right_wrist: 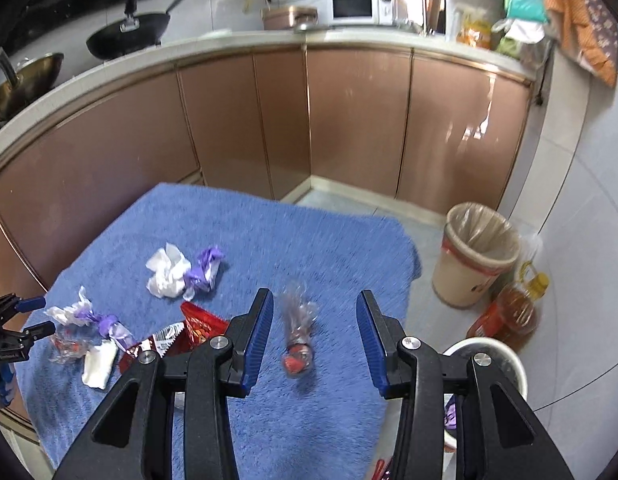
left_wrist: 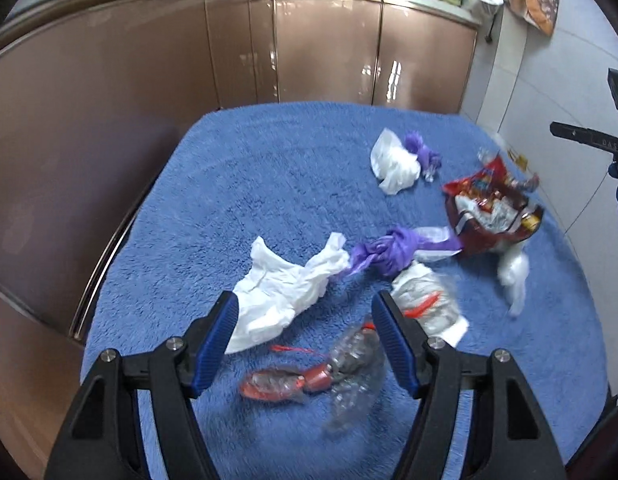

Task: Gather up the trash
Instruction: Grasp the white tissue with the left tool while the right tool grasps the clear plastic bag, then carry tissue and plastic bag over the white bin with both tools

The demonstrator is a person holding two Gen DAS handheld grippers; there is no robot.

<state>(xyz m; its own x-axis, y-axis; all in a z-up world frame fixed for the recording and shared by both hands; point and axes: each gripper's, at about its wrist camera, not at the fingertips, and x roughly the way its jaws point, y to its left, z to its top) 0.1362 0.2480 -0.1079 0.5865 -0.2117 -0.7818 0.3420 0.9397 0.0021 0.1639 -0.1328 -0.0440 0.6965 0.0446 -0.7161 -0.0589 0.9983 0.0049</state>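
Note:
Trash lies on a blue towel. In the left wrist view, my left gripper is open above a crushed clear bottle with a red cap, with white tissue at its left finger. Purple wrapper, a red snack bag and another tissue lie beyond. In the right wrist view, my right gripper is open above a second crushed bottle with a red cap. The red snack bag sits to its left. The left gripper shows at the left edge.
A lined waste bin stands on the floor right of the towel, with an oil bottle and a white bucket beside it. Brown cabinets run behind. Pans sit on the counter.

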